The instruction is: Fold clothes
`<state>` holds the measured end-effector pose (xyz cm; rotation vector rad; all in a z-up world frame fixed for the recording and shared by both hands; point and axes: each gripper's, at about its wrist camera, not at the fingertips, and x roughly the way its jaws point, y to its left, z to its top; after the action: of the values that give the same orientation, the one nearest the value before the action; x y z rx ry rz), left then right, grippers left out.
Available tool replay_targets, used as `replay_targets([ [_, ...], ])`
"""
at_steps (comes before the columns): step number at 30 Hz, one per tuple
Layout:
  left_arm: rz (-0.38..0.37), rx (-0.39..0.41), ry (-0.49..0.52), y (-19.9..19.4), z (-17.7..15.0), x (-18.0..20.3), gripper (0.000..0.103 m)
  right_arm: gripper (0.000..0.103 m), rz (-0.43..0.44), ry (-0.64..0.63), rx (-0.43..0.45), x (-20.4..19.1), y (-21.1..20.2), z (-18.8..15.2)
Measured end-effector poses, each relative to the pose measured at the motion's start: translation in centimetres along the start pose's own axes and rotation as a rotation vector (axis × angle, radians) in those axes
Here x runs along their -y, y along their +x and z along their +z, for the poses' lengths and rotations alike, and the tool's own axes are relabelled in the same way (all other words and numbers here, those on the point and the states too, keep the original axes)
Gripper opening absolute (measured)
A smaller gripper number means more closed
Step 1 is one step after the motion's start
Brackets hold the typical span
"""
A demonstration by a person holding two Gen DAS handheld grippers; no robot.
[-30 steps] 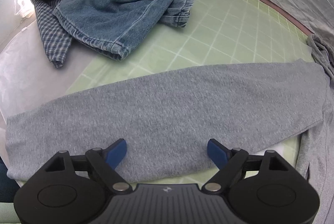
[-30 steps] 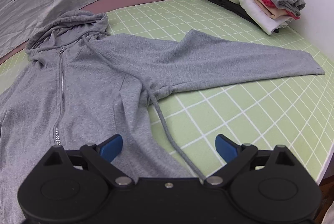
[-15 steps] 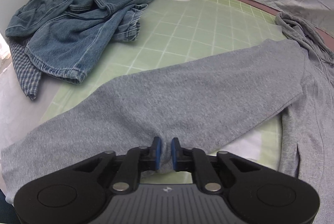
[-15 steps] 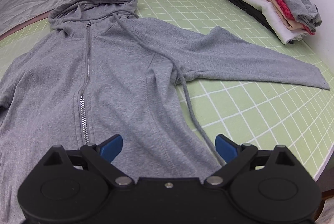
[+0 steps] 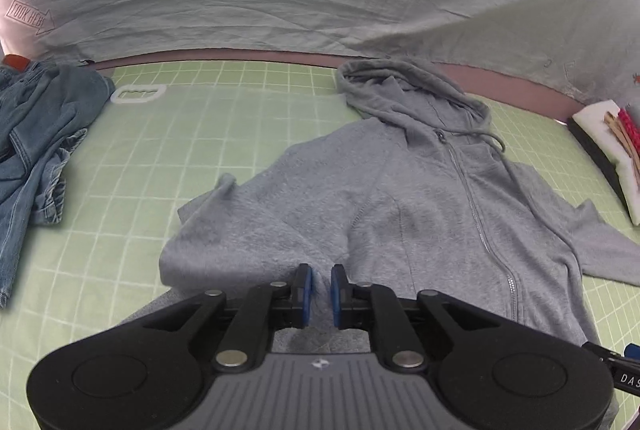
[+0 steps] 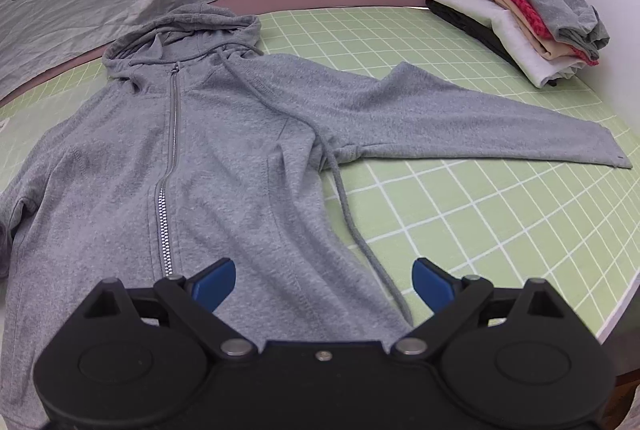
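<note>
Left gripper (image 5: 319, 284) clamped on hoodie sleeve (image 5: 256, 230)

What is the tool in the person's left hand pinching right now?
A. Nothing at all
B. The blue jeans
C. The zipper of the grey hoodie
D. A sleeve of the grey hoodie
D. The left gripper has its blue fingertips closed on grey fabric of the sleeve, which is bunched and drawn in toward the hoodie body; the zipper and the jeans lie apart from it.
</note>
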<state>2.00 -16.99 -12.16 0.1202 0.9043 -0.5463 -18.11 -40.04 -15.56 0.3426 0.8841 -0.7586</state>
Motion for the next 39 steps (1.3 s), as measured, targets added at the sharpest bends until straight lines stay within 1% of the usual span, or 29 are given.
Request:
replay_targets([
  [2,-0.013,-0.018,-0.007,-0.3,-0.8,-0.1,0.030,0.096,0.001,0.014,0.003,0.4,-0.1,-0.1],
  [4,0.003,-0.015,-0.055,-1.1,-1.7,-1.2,0.054,0.096,0.002,0.022,0.007,0.7,-0.3,-0.2],
  [6,0.040,0.003,-0.110,-2.6,-2.7,-2.8,0.065,0.096,0.003,0.019,0.009,0.7,-0.3,-0.3],
  [8,0.079,0.015,-0.154,-3.9,-3.8,-4.6,0.068,0.096,0.002,0.000,0.007,0.5,-0.2,-0.4],
  [10,0.120,0.025,-0.198,-5.2,-4.8,-6.5,0.079,0.096,0.004,-0.028,0.004,0.0,-0.2,-0.6],
  [11,0.164,0.012,-0.218,-5.2,-5.4,-7.2,0.080,0.096,0.010,-0.041,0.001,-0.2,-0.2,-0.8],
  [13,0.258,-0.045,-0.287,-5.0,-6.8,-9.2,0.080,0.096,0.024,-0.062,-0.006,-0.6,-0.2,-1.1],
  [14,0.268,-0.071,-0.326,-4.8,-7.4,-10.0,0.080,0.096,0.026,-0.071,-0.007,-0.7,-0.2,-1.1],
  [15,0.276,-0.093,-0.363,-4.6,-8.0,-10.8,0.080,0.096,0.028,-0.079,-0.008,-0.9,-0.2,-1.2],
  [18,0.264,-0.110,-0.413,-4.7,-9.3,-11.9,0.080,0.096,0.035,-0.106,-0.011,-1.3,-0.3,-1.4],
  [22,0.257,-0.129,-0.413,-4.1,-10.2,-12.0,0.080,0.096,0.028,-0.135,-0.023,-1.4,-0.6,-1.9],
  [25,0.257,-0.128,-0.423,-3.6,-10.5,-12.0,0.079,0.096,0.022,-0.150,-0.032,-1.2,-0.9,-2.5],
  [27,0.249,-0.122,-0.418,-3.5,-10.5,-11.9,0.076,0.096,0.015,-0.157,-0.037,-1.0,-1.0,-2.8],
  [28,0.243,-0.117,-0.412,-3.5,-10.4,-11.8,0.068,0.096,0.011,-0.161,-0.040,-0.9,-1.1,-3.0],
  [29,0.234,-0.111,-0.407,-3.5,-10.3,-11.7,0.061,0.096,0.007,-0.165,-0.042,-0.8,-1.2,-3.2],
  [30,0.205,-0.102,-0.411,-3.6,-10.2,-11.6,0.044,0.096,0.003,-0.168,-0.045,-0.7,-1.2,-3.4],
  [31,0.160,-0.094,-0.428,-3.6,-10.1,-11.6,0.016,0.096,-0.001,-0.172,-0.048,-0.6,-1.3,-3.5],
  [32,0.129,-0.090,-0.442,-3.6,-10.0,-11.4,0.013,0.096,-0.004,-0.174,-0.049,-0.5,-1.4,-3.6],
  [35,0.120,-0.061,-0.385,-3.7,-8.6,-9.2,0.011,0.096,-0.002,-0.163,-0.046,-0.1,-1.4,-3.6],
  [36,0.105,-0.045,-0.363,-3.8,-8.0,-8.3,0.010,0.096,0.000,-0.158,-0.042,0.1,-1.4,-3.5],
  [39,0.049,0.000,-0.290,-4.1,-6.2,-5.5,0.000,0.096,0.005,-0.146,-0.030,0.6,-1.4,-3.1],
])
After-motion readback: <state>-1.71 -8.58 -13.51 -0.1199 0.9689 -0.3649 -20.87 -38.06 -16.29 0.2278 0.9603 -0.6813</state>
